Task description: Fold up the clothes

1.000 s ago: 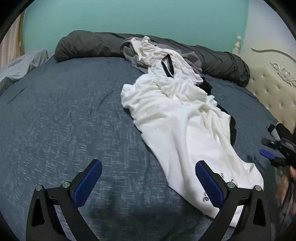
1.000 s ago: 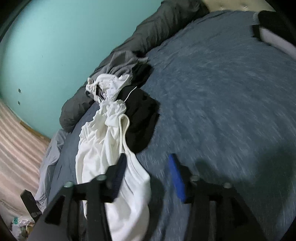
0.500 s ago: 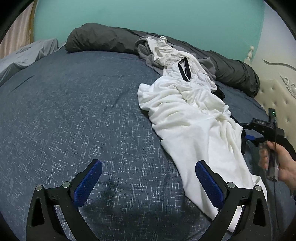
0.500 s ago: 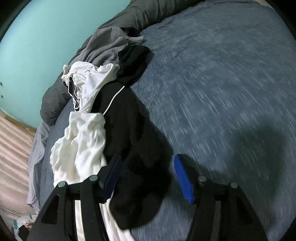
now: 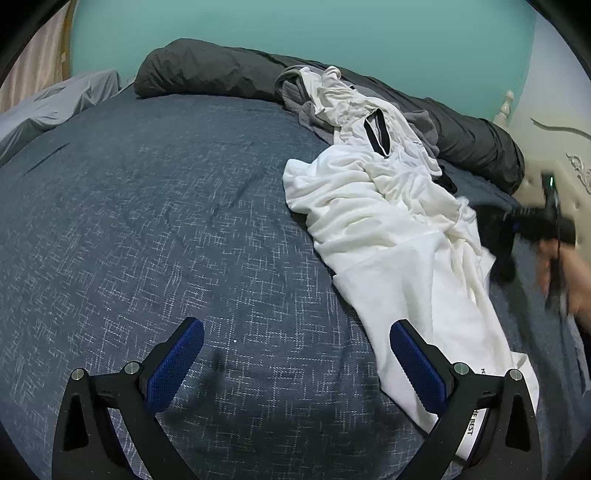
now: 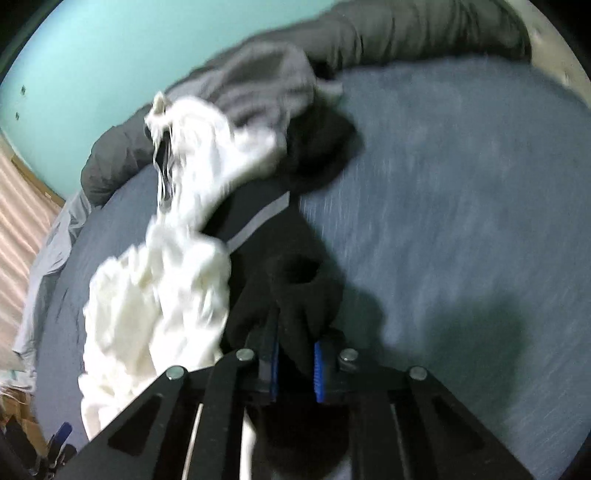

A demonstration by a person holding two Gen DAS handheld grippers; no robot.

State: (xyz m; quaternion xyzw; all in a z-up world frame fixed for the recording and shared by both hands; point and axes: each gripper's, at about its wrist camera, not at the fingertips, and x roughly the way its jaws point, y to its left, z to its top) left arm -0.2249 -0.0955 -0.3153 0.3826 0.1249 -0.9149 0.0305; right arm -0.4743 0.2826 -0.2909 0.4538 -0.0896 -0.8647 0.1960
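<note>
**Clothes heaped on the bed as your right tongs bite into the black garment**

Clothes (image 5: 388, 229) lie in a loose heap along the far right part of a dark blue bedspread (image 5: 166, 221), running from the rolled grey duvet (image 5: 207, 74) under the teal wall (image 5: 295, 29) down toward your near edge. A long white shirt (image 5: 399, 258) sprawls on top, its printed hem reaching under the right finger of your left gripper (image 5: 295, 354). Behind it sit a second white top with a black neckband (image 5: 376, 133) and a grey garment (image 6: 266, 85).

Your left gripper hangs over bare bedspread just left of the white shirt, its blue pads (image 5: 177, 362) spread wide with nothing between them.

Your right gripper (image 6: 295, 365) has just been closing, and its jaws now clamp a fold of the black garment (image 6: 288, 280), which lies beside the white shirt on the side away from your left hand. The cloth bunches up between the blue pads and trails away toward the heap, a pale stripe (image 6: 258, 225) showing on it. In the left wrist view your right hand (image 5: 569, 273) and its tool appear blurred at the right edge, in front of the cream padded headboard (image 5: 554, 147).
</note>
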